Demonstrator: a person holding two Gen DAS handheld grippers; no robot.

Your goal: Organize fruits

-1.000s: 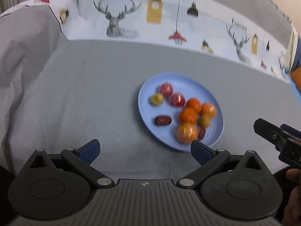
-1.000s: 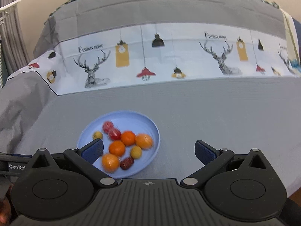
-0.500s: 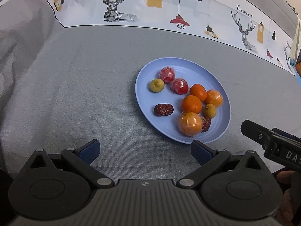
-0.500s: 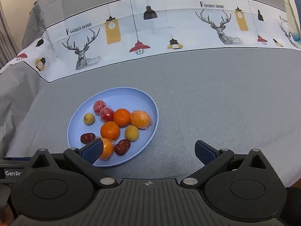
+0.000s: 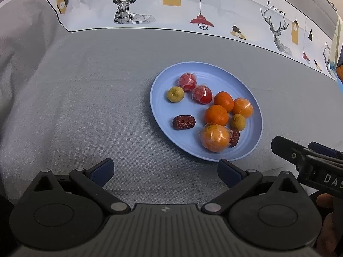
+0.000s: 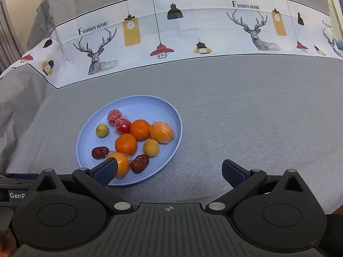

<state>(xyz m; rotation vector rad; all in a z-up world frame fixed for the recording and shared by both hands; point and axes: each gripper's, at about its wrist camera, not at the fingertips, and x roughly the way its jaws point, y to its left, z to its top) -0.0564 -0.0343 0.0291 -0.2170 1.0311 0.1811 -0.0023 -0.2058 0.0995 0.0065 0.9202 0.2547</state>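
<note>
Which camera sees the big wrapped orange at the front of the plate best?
The left wrist view: the big wrapped orange shows whole on the blue plate. In the right wrist view the same orange is partly hidden behind a blue fingertip of the right gripper.

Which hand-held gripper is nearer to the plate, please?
Hard to call. The right hand-held gripper has one finger over the plate; the left has one at its rim, aimed left of it.
</note>
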